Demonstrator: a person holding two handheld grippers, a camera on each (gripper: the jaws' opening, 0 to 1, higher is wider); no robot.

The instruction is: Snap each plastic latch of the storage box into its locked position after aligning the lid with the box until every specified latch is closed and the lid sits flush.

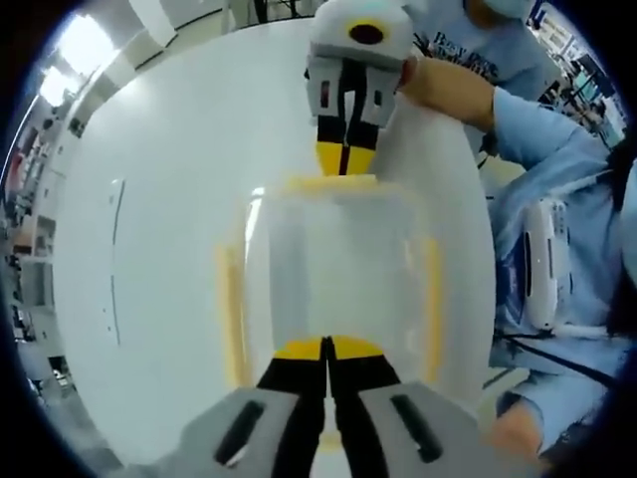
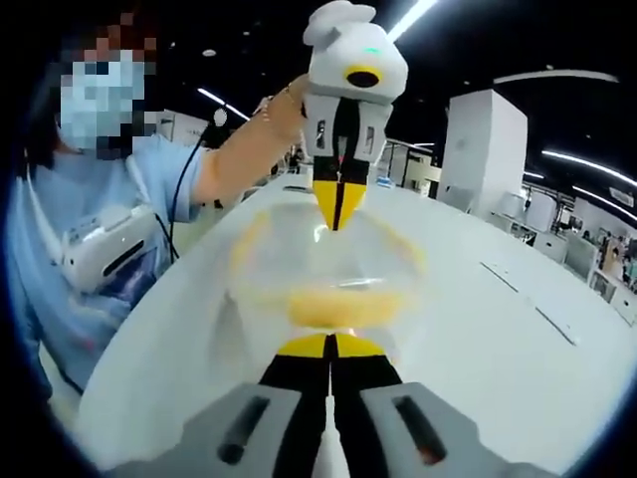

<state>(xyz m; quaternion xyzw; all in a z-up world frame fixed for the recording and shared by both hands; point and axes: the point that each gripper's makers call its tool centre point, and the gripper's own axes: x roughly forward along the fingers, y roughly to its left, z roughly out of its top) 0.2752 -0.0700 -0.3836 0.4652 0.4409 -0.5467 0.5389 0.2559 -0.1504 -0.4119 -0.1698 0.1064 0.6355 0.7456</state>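
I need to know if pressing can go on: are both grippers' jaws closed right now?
Shut, both. The left gripper and right gripper each show yellow tips meeting with no gap, pressed at opposite ends of the storage box.

This looks like a large lab or workshop hall: a white worktable (image 2: 518, 329), long ceiling strip lights (image 2: 582, 159), a tall white cabinet (image 2: 486, 149) on the far right, cluttered benches beyond.

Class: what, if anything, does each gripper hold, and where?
Nothing is gripped: left gripper and right gripper are shut, tips at opposite yellow latches of the storage box.
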